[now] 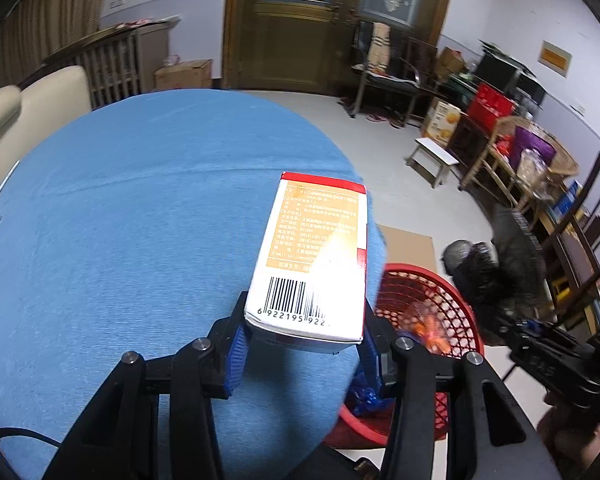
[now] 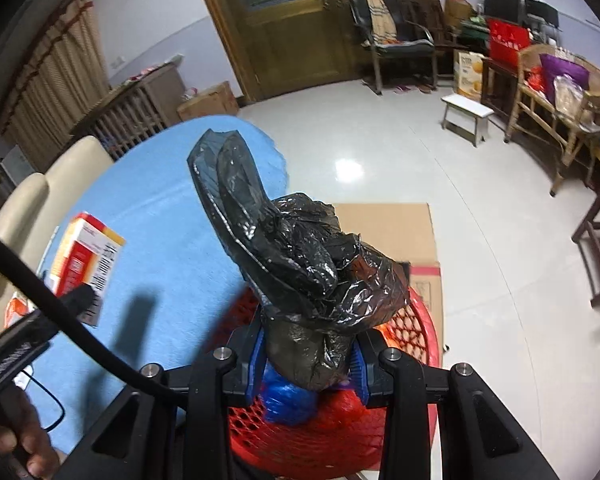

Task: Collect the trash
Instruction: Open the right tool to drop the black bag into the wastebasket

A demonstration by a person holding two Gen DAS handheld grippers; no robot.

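the round desk (image 1: 140, 200) under its blue cloth fills the near left, a red mesh basket (image 1: 432, 304) on the floor at its right edge. the right gripper (image 2: 308, 354) pinches a crumpled black plastic bag (image 2: 300, 264) above the basket. the left gripper (image 1: 304, 344) clamps an orange-and-white carton (image 1: 316, 256) over the desk's right edge.

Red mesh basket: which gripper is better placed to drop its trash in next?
Right. The right gripper holds the crumpled black plastic bag directly above the red mesh basket. The left gripper holds the orange-and-white cardboard box mostly over the blue table.
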